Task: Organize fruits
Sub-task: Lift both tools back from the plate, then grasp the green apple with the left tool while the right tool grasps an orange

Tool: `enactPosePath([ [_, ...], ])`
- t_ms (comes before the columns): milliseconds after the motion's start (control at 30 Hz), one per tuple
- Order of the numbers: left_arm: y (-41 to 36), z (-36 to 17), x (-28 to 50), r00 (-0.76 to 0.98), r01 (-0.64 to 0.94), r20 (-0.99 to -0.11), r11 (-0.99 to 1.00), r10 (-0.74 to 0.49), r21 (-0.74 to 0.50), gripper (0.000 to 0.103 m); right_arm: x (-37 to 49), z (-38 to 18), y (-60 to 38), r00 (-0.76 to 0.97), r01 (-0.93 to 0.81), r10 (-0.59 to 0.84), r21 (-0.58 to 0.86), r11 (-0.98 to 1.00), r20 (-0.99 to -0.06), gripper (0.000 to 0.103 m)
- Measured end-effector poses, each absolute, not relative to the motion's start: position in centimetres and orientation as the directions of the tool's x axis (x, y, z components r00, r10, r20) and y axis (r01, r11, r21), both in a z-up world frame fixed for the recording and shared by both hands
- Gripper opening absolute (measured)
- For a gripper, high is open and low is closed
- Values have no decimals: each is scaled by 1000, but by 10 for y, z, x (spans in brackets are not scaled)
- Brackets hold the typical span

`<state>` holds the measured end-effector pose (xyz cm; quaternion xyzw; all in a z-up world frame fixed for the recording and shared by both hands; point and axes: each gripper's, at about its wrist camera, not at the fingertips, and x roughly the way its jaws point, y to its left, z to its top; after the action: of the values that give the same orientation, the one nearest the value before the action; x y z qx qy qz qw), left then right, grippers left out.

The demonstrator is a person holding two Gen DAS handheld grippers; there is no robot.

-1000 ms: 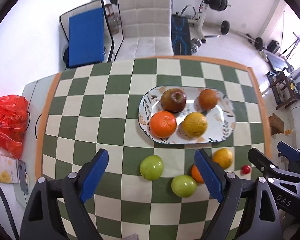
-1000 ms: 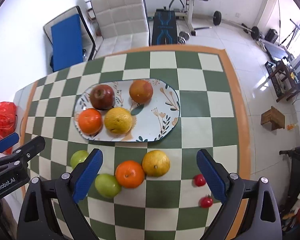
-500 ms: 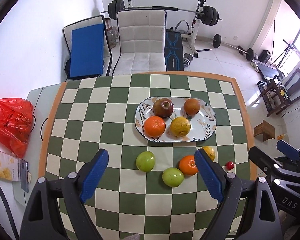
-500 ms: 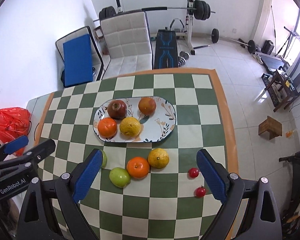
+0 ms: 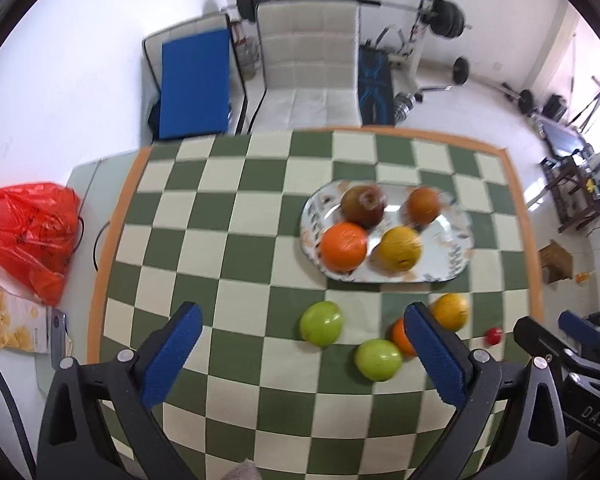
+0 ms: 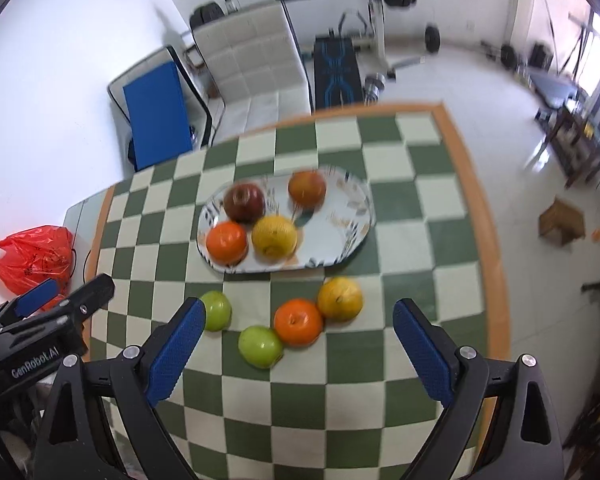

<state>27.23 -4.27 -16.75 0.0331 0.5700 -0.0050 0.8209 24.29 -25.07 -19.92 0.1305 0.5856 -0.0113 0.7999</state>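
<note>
Bench (image 5: 236, 216) with a green-and-cream chequered top and orange border fills both views, blurred in places. Chair (image 5: 308, 68), white and padded, stands past the far edge at 12 o'clock, with a blue panel (image 5: 194, 84) at 11 o'clock and a weight rack (image 5: 424, 12) behind.

Left gripper (image 5: 300, 344) hovers over the near half of the bench, jaws released and wide apart, nothing between them. Right gripper (image 6: 296, 340) hovers likewise, jaws released and empty; in its view the loose fruit lies between the blue pads.

Red bag (image 5: 32, 232) sits off the bench at 9 o'clock in the left view.

Plate (image 5: 452, 256), oval and patterned, lies right of bench centre, at 1 o'clock from the left gripper. It carries four fruits in two rows: red apple (image 5: 363, 205) and a brownish fruit (image 5: 423, 205) on the far side, orange (image 5: 343, 246) and yellow fruit (image 5: 399, 249) on the near side, the apple touching the orange.

Loose fruit lies on the bench just nearer than the plate: first green apple (image 6: 216, 310) at the left, second green apple (image 6: 259, 346) nearest the camera, loose orange (image 6: 298, 322) touching it, and loose yellow fruit (image 6: 339, 299) touching that orange.

Small red fruit (image 5: 493, 336) sits apart at the bench's right edge, 3 o'clock in the left view.
</note>
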Motion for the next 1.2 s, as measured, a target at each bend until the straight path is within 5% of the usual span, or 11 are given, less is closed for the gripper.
enactPosePath([
  [400, -27, -297, 309, 42, 1, -996, 996, 84, 84, 103, 277, -400, -248, -25, 419, 338, 297, 858, -941, 94],
  [500, -30, -322, 315, -17, 11, -997, 997, 79, 79, 103, 280, -423, -241, -67, 422, 332, 275, 864, -941, 89],
  [567, -34, -336, 318, -47, 41, -996, 997, 74, 72, 103, 279, -438, -237, -86, 432, 352, 284, 856, -932, 66],
  [833, -61, -365, 320, -89, 208, -995, 978, 52, 32, 103, 257, -437, -239, -117, 399, 331, 261, 879, -936, 66],
  [867, -64, -367, 320, -86, 225, -995, 974, 51, 31, 100, 252, -437, -241, -122, 397, 324, 254, 882, -938, 66],
  [933, -70, -372, 318, -77, 258, -996, 966, 53, 32, 62, 243, -436, -243, -133, 391, 309, 236, 889, -942, 66],
  [967, -73, -374, 317, -86, 267, -995, 963, 43, 18, 54, 239, -437, -245, -136, 391, 305, 231, 891, -943, 66],
  [1200, -55, -370, 267, -114, 198, -993, 980, 22, -1, 52, 209, -432, -239, -164, 332, 295, 229, 915, -941, 66],
])
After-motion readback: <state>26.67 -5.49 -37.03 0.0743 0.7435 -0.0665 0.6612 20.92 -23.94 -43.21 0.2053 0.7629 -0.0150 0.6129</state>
